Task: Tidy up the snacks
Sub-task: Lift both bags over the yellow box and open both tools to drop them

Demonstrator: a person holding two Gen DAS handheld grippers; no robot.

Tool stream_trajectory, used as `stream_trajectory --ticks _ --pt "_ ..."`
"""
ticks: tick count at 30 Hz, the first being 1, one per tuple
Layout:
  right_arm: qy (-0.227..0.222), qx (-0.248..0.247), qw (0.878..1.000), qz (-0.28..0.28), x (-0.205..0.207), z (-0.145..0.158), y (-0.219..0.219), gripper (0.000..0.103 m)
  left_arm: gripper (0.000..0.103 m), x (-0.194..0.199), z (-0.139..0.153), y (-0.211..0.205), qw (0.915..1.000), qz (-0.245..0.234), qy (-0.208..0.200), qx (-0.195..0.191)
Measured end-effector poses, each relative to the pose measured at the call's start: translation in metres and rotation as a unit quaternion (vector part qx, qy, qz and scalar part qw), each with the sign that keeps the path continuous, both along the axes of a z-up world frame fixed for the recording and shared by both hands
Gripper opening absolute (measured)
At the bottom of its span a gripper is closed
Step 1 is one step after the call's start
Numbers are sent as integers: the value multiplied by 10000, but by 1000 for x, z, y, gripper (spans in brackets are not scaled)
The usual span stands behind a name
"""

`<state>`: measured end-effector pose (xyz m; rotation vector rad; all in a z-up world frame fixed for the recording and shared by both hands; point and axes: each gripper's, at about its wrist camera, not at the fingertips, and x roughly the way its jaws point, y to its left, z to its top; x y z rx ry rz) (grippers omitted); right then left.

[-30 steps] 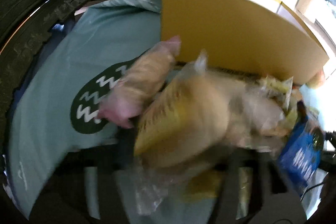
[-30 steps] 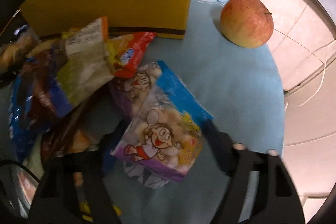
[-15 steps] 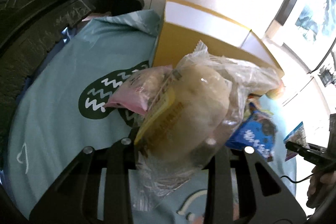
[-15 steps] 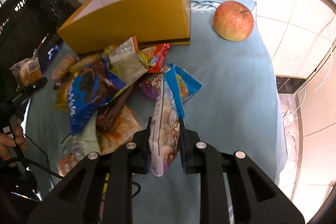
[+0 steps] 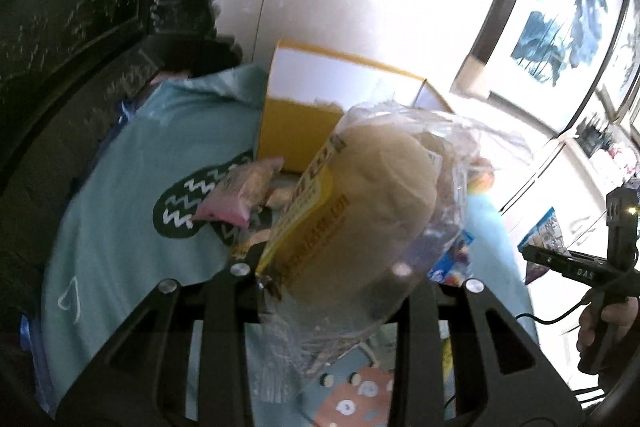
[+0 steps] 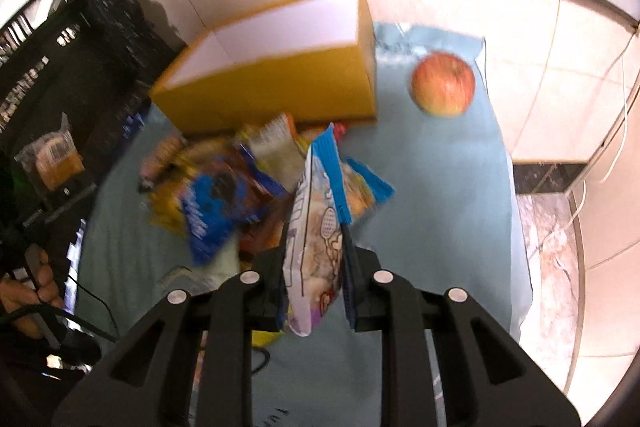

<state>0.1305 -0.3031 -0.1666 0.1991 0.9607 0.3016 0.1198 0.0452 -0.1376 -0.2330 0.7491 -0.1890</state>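
Above, bread bag pinched by left gripper, cartoon snack packet clamped by right gripper, yellow box beyond snack pile, apple beside box

Blown-out daylight glare on the wall, motion blur throughout, fisheye-warped dark edges

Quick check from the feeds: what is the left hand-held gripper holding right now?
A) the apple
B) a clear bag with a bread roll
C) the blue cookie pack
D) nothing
B: the left hand-held gripper is shut on the clear bread bag, lifted above the blue cloth; the apple lies on the cloth.
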Motion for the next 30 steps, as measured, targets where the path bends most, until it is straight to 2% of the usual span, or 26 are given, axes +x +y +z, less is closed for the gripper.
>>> stream_trajectory --ticks 3,8,18,21,30 --pt "-278 188 9994 16 -3 25 3 21 31 -3 14 -5 9999 -42 -132 -45" --pt "-755 215 9968 134 -4 65 12 21 31 6 32 -11 9997 -102 -239 -41" --pt "-1759 16 9843 119 50 141 35 21 31 72 89 -39 9979 22 -638 58" --pt "-1919 -18 9814 23 76 147 44 21 31 94 93 -49 9976 57 -682 61" --pt "-1764 -179 9842 7 137 128 67 21 31 151 79 -59 9984 138 -522 139"
